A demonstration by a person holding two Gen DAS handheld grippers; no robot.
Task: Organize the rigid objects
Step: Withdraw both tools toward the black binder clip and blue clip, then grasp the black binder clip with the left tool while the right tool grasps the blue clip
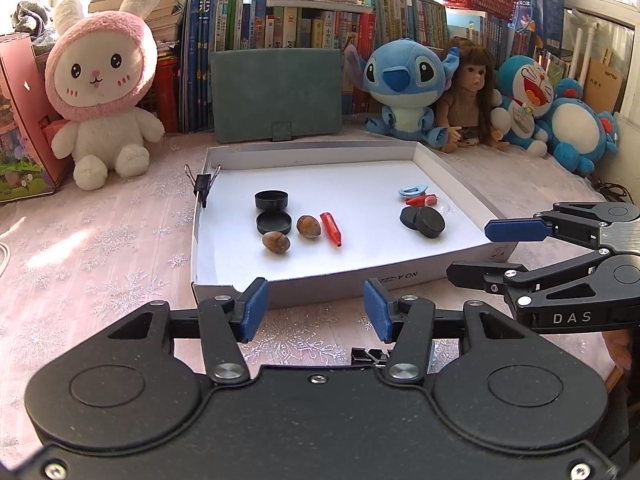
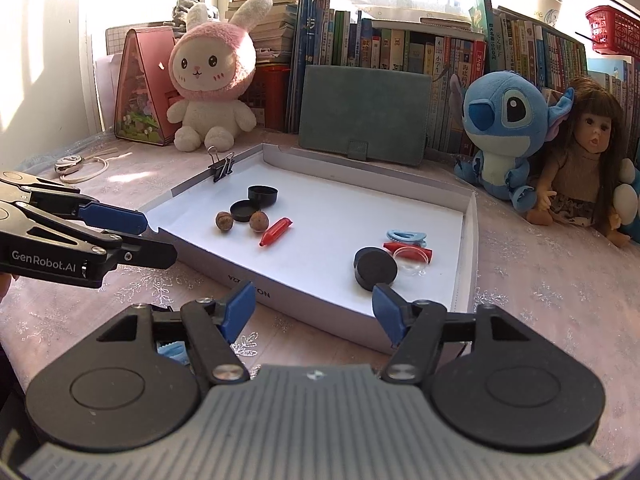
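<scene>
Hazelnuts (image 1: 309, 226), red pen caps (image 1: 331, 229), black round lids (image 1: 273, 222) lie loose in white tray (image 1: 240, 280), left and right clusters. My left gripper (image 1: 316, 310), right gripper (image 2: 314, 312) hover near tray's near wall, fingers spread, empty. Risk: nuts roll if nudged; low reach could shove tray.

White tray (image 1: 440, 168), red pen caps (image 1: 331, 229), black lids (image 1: 272, 199) (snowflake-patterned pink tablecloth (image 1: 100, 240)).

Table (image 1: 100, 240): covered with a pink cloth patterned in white snowflakes. Directly on it: a shallow white cardboard tray (image 1: 452, 168); a green felt case (image 1: 276, 96) upright behind the tray; a pink-hooded rabbit plush (image 1: 102, 84); a blue plush (image 1: 404, 88); a doll (image 1: 470, 96); a triangular pink box (image 2: 140, 84); a row of books (image 1: 280, 28) at the back.
</scene>
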